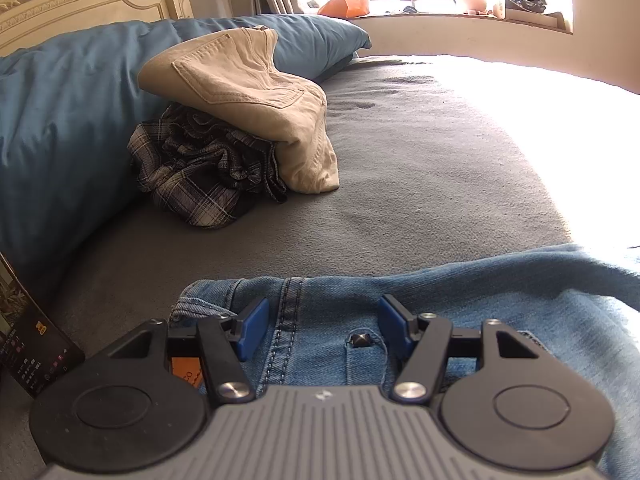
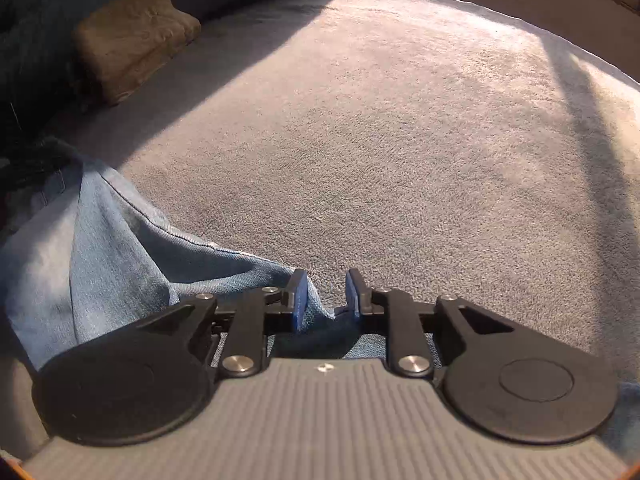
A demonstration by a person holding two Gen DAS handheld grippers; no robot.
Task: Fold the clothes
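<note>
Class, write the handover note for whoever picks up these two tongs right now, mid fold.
Left tongs: open, over the waistband of the blue jeans, pads either side of a rivet, not clamped.
Right tongs: open, a fold of the jeans' cloth between the pads.
The jeans lie on the grey bed cover. Beige trousers lie atop a crumpled plaid shirt by the blue pillow.
Done: no finished fold visible.
Left: jeans, trousers, shirt.

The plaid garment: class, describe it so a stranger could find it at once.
Start at the grey bed, then the blue pillow. Against it sits a small heap; the plaid garment is crumpled at the bottom, under beige trousers, the only checked fabric.
</note>
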